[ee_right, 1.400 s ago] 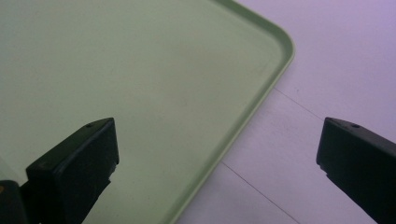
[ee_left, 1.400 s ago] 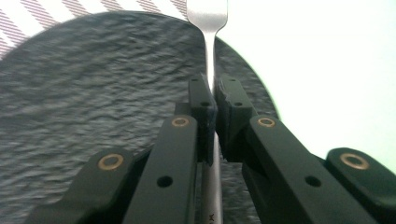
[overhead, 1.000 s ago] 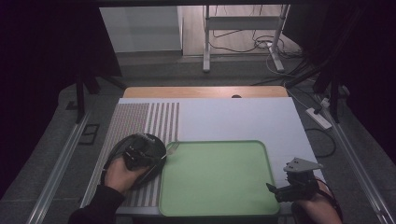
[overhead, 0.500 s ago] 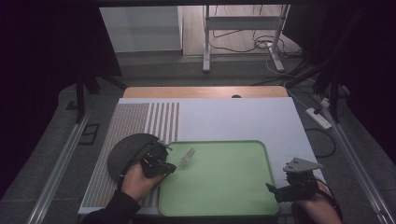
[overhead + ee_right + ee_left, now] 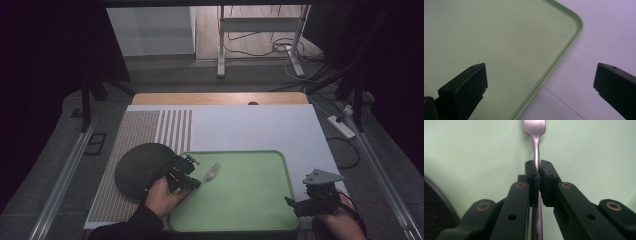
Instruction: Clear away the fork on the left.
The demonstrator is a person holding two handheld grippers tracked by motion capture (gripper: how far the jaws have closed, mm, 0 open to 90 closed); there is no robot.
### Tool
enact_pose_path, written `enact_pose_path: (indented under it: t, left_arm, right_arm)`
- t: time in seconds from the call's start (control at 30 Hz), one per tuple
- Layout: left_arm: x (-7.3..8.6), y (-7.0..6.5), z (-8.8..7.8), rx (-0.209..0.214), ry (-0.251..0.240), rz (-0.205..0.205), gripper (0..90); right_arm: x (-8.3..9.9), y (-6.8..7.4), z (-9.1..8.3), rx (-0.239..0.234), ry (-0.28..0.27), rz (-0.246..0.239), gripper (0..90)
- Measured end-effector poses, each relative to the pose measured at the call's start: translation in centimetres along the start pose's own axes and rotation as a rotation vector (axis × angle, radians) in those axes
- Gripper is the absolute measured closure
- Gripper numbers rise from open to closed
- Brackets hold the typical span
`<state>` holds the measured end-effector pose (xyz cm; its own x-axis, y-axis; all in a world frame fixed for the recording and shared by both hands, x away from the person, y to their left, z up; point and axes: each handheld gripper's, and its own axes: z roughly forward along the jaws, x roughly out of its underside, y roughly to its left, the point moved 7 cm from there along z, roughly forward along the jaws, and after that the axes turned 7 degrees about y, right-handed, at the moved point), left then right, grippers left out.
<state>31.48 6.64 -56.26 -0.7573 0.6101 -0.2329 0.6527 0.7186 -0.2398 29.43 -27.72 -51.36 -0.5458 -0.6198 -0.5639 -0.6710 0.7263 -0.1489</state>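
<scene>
A metal fork point(image 5: 211, 172) juts out over the left part of the green tray point(image 5: 250, 200), tines pointing toward the tray's middle. My left gripper point(image 5: 192, 182) is shut on the fork's handle point(image 5: 537, 157); its black pads point(image 5: 532, 173) pinch the thin stem from both sides. The green tray point(image 5: 474, 157) lies under the fork. At the tray's near right corner my right gripper point(image 5: 295, 205) stands open, with nothing between its pads point(image 5: 466, 85), above the tray's rim point(image 5: 564, 52).
A dark round plate point(image 5: 137, 167) lies left of the tray on the white table mat point(image 5: 250, 125), and its edge point(image 5: 434, 202) shows in the left gripper view. Striped pattern covers the mat's left part. Table legs and cables lie beyond the far edge.
My left gripper has travelled from over the dark plate rightward onto the tray's left edge, carrying the fork. The right gripper has kept still.
</scene>
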Motion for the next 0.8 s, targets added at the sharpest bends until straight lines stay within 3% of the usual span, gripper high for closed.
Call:
enact_pose_path:
  t: [0.17, 0.27, 0.37, 0.4, 0.43, 0.53, 0.57, 0.8]
  left_arm:
    - [0.3, 0.0, 0.7, 0.003, 0.033, 0.026, 83.4]
    - [0.0, -0.1, 0.0, -0.006, -0.004, 0.052, 75.6]
    - [-0.5, -0.2, -0.5, -0.007, -0.04, 0.076, 74.4]
    - [-0.8, -0.4, -0.7, -0.006, -0.055, 0.104, 77.2]
    - [-1.2, -0.7, -0.6, -0.014, -0.053, 0.132, 85.6]
    - [-1.6, -1.1, 0.0, -0.015, -0.036, 0.15, 88.7]
    - [-1.8, -1.2, 0.8, -0.025, -0.008, 0.163, 88.7]
    - [-1.7, -0.3, 1.4, -0.027, 0.006, 0.148, 88.8]
  right_arm:
    - [0.0, 0.0, 0.0, -0.001, 0.0, -0.002, 0.0]
    - [0.0, 0.0, 0.0, -0.001, 0.001, -0.002, 0.0]
    - [0.0, 0.0, 0.0, -0.002, 0.001, -0.001, 0.0]
    - [0.0, 0.0, 0.0, -0.001, 0.002, 0.0, 0.0]
    - [0.0, 0.0, 0.1, -0.001, 0.004, -0.002, 0.0]
    - [0.0, 0.0, 0.1, -0.001, 0.005, -0.004, 0.0]
    - [0.0, 0.0, 0.1, -0.001, 0.005, -0.003, 0.0]
    - [0.0, 0.0, 0.1, -0.002, 0.005, -0.005, 0.0]
